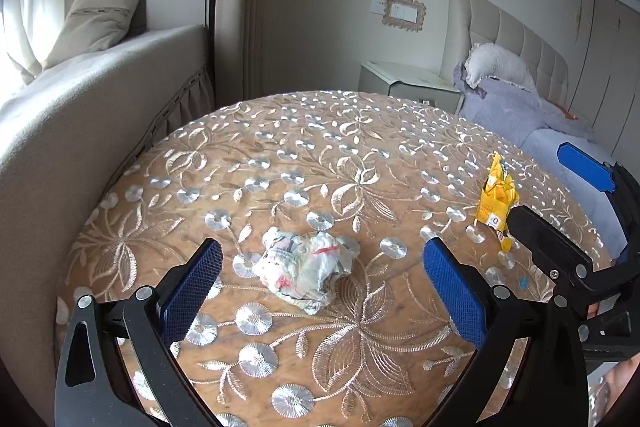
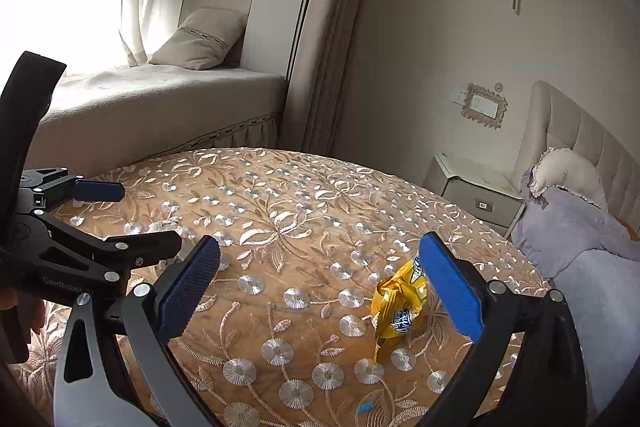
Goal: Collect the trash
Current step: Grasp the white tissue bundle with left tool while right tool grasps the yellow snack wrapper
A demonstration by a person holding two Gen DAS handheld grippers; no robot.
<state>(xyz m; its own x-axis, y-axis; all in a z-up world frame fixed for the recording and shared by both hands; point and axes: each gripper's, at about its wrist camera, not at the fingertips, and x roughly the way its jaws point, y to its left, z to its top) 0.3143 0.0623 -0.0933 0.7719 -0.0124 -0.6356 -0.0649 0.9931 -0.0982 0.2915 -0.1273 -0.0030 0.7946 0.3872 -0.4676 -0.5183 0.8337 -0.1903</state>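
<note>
The left hand-held gripper (image 1: 320, 279) hangs released, its 2 blue pads astride a crumpled white wrapper (image 1: 306, 267) lying on the embroidered surface (image 1: 280, 155). The right hand-held gripper (image 2: 320, 287), likewise released, has a yellow snack packet (image 2: 398, 307) just inside its right pad. Nothing blocks either.

The left gripper (image 2: 116, 219), seen from the right wrist, bears pale raised lettering on its black frame reading "GenRobot", followed by characters too small to make out. The yellow snack wrapper (image 2: 398, 311) carries blue-and-white printed characters, not legible; a small round mark on its lower corner is likewise unreadable.
</note>
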